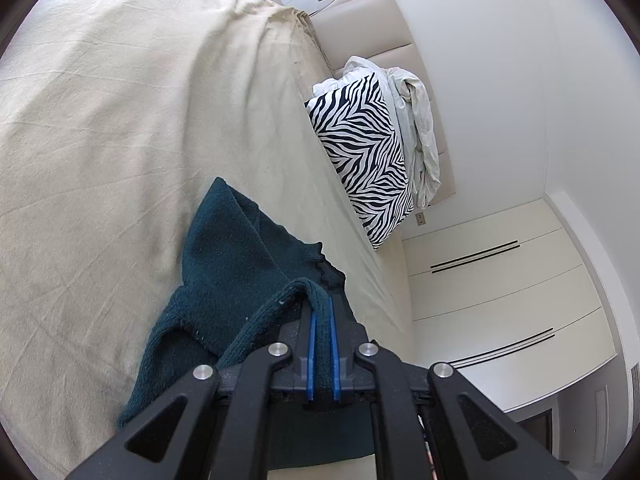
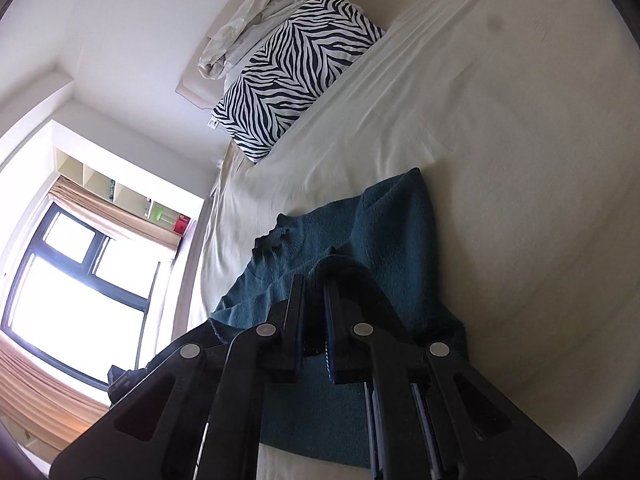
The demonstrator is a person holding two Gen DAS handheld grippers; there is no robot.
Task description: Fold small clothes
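A dark teal knit sweater (image 1: 224, 248) lies on the cream bed sheet (image 1: 100, 140). My left gripper (image 1: 322, 308) is shut on a ribbed edge of the sweater, which it lifts off the sheet between its blue pads. In the right wrist view the same sweater (image 2: 384, 232) spreads over the bed sheet (image 2: 500, 160). My right gripper (image 2: 314, 284) is shut on another fold of the sweater's edge and holds it raised. The part of the sweater beneath both grippers is hidden.
A zebra-print pillow (image 1: 360, 152) leans at the head of the bed with a crumpled white duvet (image 1: 416, 120) behind it, against a padded headboard (image 1: 360, 28). White wardrobe doors (image 1: 500, 280) stand beside the bed. A bright window (image 2: 72, 292) with curtains is on the other side.
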